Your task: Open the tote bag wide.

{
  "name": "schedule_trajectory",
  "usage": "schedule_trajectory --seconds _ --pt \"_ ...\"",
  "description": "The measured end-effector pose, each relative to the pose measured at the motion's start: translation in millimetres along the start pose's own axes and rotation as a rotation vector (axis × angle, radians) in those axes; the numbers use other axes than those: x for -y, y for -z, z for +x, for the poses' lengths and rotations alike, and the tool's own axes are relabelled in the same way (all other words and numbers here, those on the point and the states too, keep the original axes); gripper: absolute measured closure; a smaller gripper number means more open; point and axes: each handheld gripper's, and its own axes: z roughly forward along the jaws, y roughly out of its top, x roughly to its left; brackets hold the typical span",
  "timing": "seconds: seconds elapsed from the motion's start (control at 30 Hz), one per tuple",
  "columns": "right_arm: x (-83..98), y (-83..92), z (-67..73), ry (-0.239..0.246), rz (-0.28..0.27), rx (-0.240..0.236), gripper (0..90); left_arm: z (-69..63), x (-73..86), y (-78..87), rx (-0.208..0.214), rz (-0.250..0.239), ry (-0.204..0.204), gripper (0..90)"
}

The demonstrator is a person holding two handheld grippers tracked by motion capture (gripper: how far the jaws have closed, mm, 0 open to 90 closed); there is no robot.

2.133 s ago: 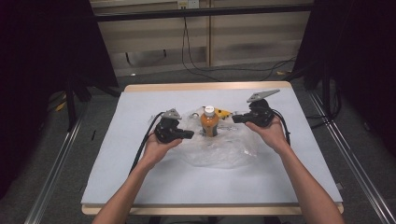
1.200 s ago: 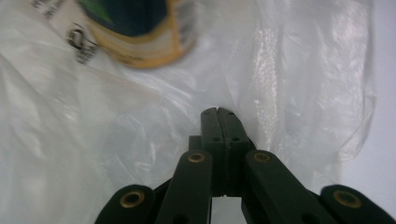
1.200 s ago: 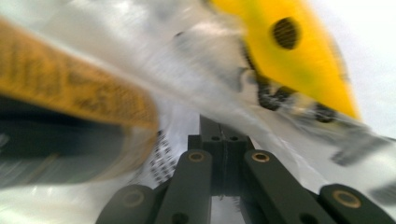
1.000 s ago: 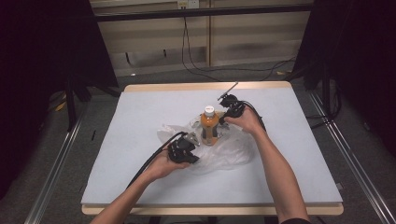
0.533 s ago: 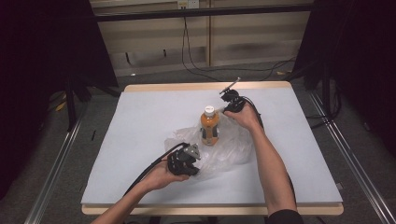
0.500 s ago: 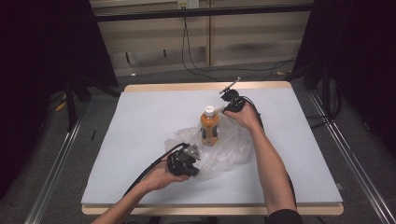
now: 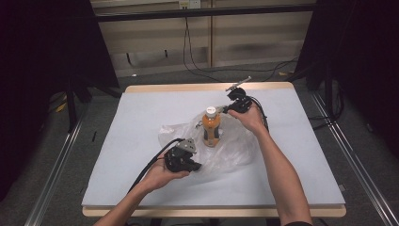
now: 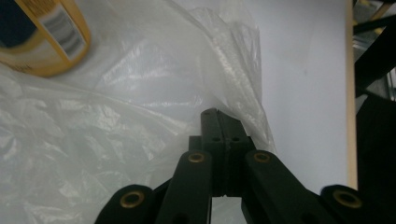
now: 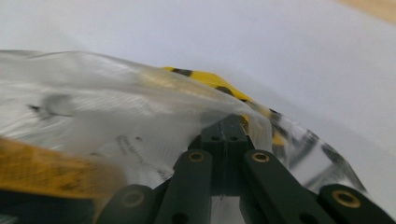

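Observation:
An upright bottle [image 7: 211, 128] of orange drink with a white cap stands mid-table amid a crumpled clear plastic bag [image 7: 233, 147]. My left gripper [image 7: 195, 165] is at the bag's near-left edge, jaws shut on the film [image 8: 217, 114]. The bottle's base [image 8: 42, 37] shows at the top left of the left gripper view. My right gripper [image 7: 225, 109] is just beyond the bottle's cap, shut on the bag's far edge [image 9: 229, 122], where the film carries yellow and black print [image 9: 205, 79]. I cannot tell whether the bottle is inside the bag or on it.
The white tabletop [image 7: 141, 117] has a wooden rim [image 7: 188, 87]. Black cables trail from both grippers, and more lie on the floor [image 7: 202, 70] beyond the table. Dark frame posts [image 7: 70, 94] stand at the left and right.
Since two seconds ago the left gripper has drawn toward the near side and the right gripper has gone behind the bottle, stretching the bag. Over the last half second, little has moved.

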Motion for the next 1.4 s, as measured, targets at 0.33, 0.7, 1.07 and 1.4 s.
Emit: schedule_trajectory --seconds 0.33,0.7,1.07,1.4 --pt "0.4 54.9 18.5 0.064 -0.137 -0.033 90.0 0.8 -11.4 30.1 -0.024 -0.106 0.013 90.0" --pt "16.1 96.8 34.1 0.094 -0.24 -0.077 90.0 23.2 -27.3 51.4 -0.11 -0.104 0.019 90.0" --pt "35.3 68.5 55.8 0.146 -0.145 -0.149 90.0 49.1 -11.1 5.9 -0.097 0.02 0.079 90.0" --pt "82.3 26.0 43.1 0.104 0.033 -0.121 90.0 68.3 8.6 -15.9 -0.113 0.071 0.156 90.0"
